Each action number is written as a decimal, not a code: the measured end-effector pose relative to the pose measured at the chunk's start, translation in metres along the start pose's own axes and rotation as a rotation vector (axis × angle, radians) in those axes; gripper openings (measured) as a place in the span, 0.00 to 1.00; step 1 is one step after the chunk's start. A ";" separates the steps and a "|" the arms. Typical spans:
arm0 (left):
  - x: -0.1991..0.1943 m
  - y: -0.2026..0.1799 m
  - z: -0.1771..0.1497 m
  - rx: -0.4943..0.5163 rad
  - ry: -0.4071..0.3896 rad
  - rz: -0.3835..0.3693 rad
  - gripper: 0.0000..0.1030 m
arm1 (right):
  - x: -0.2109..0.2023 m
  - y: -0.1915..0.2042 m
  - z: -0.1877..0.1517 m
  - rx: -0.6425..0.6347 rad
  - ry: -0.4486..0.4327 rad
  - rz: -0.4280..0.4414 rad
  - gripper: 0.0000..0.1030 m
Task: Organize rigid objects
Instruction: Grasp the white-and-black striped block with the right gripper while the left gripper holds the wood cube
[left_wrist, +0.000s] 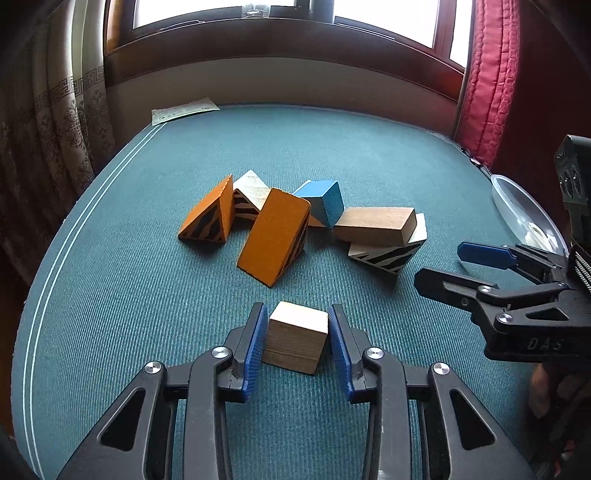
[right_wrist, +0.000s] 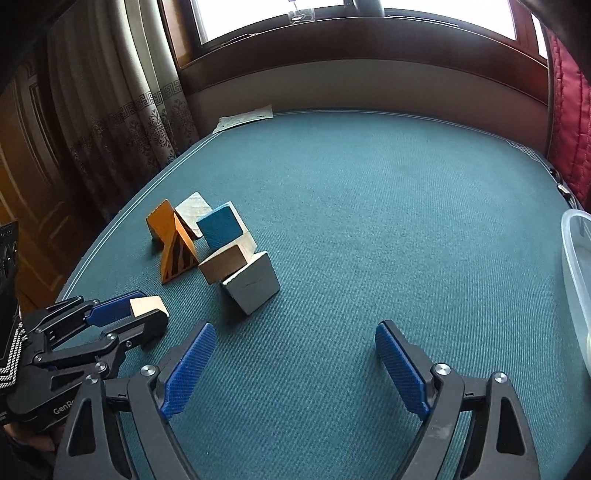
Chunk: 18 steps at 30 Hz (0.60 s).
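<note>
Left tongs (left_wrist: 297, 338) straddle the plain pale wooden cube (left_wrist: 296, 335), pads apart from it; close squarely, then lift. Right tongs (right_wrist: 295, 363) gape empty.

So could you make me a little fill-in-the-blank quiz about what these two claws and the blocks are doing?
The left gripper has a plain ____ block between its fingers.
The right gripper is open and holds ____.
In the pile, the blue cube leans beside an ____ wedge with black stripes.
The blocks rest on a ____ cloth.

Missing words: wooden; nothing; orange; green
</note>
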<state>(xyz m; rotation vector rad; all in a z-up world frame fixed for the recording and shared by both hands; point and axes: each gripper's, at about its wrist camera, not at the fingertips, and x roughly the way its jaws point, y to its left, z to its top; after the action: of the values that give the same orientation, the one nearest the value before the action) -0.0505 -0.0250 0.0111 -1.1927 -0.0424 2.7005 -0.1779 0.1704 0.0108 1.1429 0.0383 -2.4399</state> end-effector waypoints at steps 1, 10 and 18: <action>0.000 0.001 0.000 -0.003 -0.001 -0.002 0.34 | 0.002 0.002 0.003 -0.011 0.000 0.001 0.82; -0.001 0.003 -0.001 -0.017 -0.003 -0.010 0.34 | 0.023 0.014 0.020 -0.057 0.009 0.028 0.64; -0.001 0.002 -0.001 -0.021 -0.003 -0.013 0.34 | 0.030 0.019 0.025 -0.072 0.004 0.061 0.43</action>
<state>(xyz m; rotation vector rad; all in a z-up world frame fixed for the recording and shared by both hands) -0.0498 -0.0277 0.0110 -1.1897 -0.0781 2.6973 -0.2048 0.1371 0.0081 1.1018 0.0908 -2.3636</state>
